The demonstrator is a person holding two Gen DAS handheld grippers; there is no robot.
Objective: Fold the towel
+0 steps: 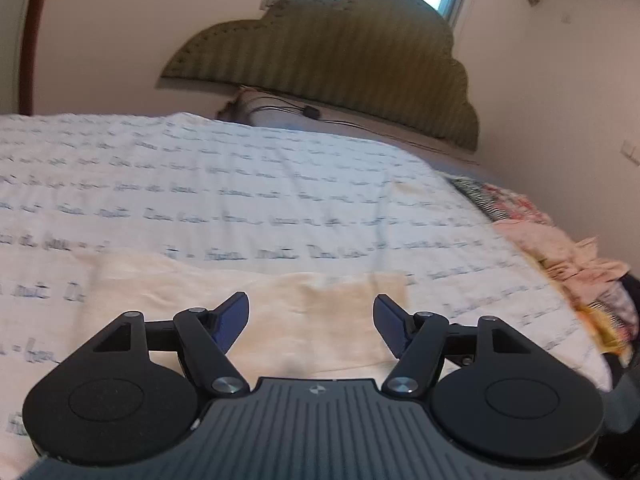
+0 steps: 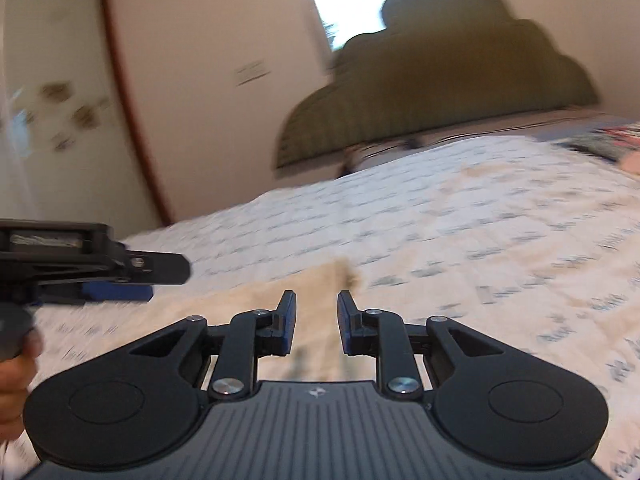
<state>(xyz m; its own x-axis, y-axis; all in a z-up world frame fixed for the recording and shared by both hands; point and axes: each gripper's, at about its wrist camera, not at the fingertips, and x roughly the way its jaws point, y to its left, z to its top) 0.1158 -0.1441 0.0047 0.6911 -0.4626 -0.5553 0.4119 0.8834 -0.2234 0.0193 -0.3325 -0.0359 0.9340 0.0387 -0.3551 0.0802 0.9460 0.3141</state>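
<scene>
1. Left wrist view: my left gripper [image 1: 310, 316] had its fingers spread wide, nothing between them, pads off the cloth.
2. Cream towel [image 1: 304, 320] lay flat on the bed [image 1: 240, 184], on the white printed bedspread, directly under and ahead of those fingers.
3. Right wrist view: my right gripper [image 2: 316, 326] had its fingers close but not touching, a narrow gap between them. Towel [image 2: 280, 292] showed through that gap; picture too blurred to say whether the pads pinched it, looked free to me.
4. Left gripper [image 2: 116, 278] appeared side-on at left in that view, near the towel's far edge, a hand [image 2: 16, 364] below it.
5. Handling, my judgement: towel looked light, soft and limp, no stiffness, likely to sag and drag on the bedspread. Not fragile, not slippery.
6. Best hold, I judged: pinch at corners or along one hemmed edge, one gripper per corner, so the layer lifts evenly.
7. Green headboard [image 1: 332, 60] behind, clothes pile [image 1: 560, 248] at right.
</scene>
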